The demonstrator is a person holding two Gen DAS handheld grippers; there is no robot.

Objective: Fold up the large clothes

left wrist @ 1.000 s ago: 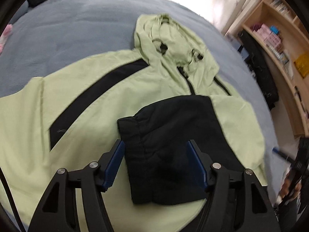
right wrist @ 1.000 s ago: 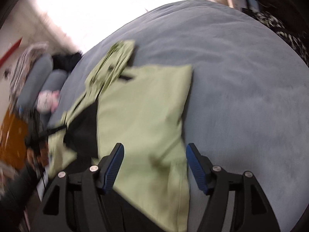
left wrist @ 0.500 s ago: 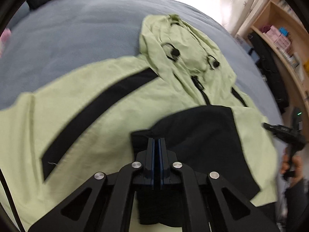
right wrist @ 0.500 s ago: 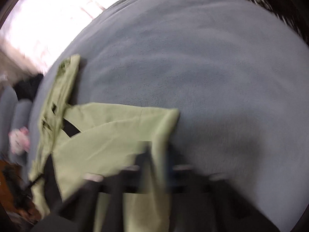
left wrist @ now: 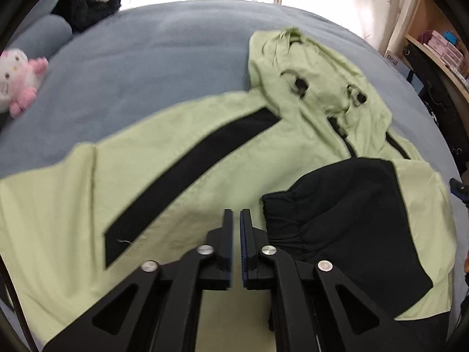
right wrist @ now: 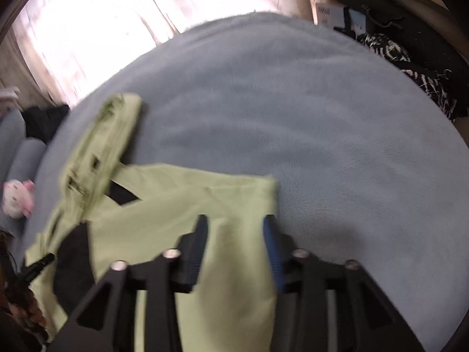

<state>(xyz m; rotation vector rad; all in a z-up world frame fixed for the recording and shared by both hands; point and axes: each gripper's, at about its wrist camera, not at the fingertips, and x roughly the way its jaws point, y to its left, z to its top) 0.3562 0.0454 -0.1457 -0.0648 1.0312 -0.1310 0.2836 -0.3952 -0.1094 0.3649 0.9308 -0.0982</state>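
A light green hooded jacket [left wrist: 164, 146] with black stripes lies spread on the grey-blue bed [left wrist: 146, 58]. Its black sleeve [left wrist: 337, 205] is folded across the chest, and the hood [left wrist: 316, 67] points to the far side. My left gripper [left wrist: 236, 212] hovers over the green chest just left of the sleeve cuff. Its jaws stand a thin slit apart, starting to open, with nothing between them. In the blurred right wrist view my right gripper [right wrist: 235, 220] is over the jacket's [right wrist: 176, 205] side edge. Its jaws are opening, with green fabric lying loose between them.
A pink and white plush toy [left wrist: 17, 79] lies at the bed's left, by a grey pillow [left wrist: 41, 32] and a black garment [left wrist: 85, 8]. Wooden shelves [left wrist: 439, 50] stand to the right. Bare blanket [right wrist: 293, 117] stretches beyond the jacket, with patterned black-and-white cloth [right wrist: 410, 64] past it.
My left gripper stood wide around the black sleeve, then closed and shifted left off it. My right gripper closed, swung across the bed, and has spread again over the jacket's edge.
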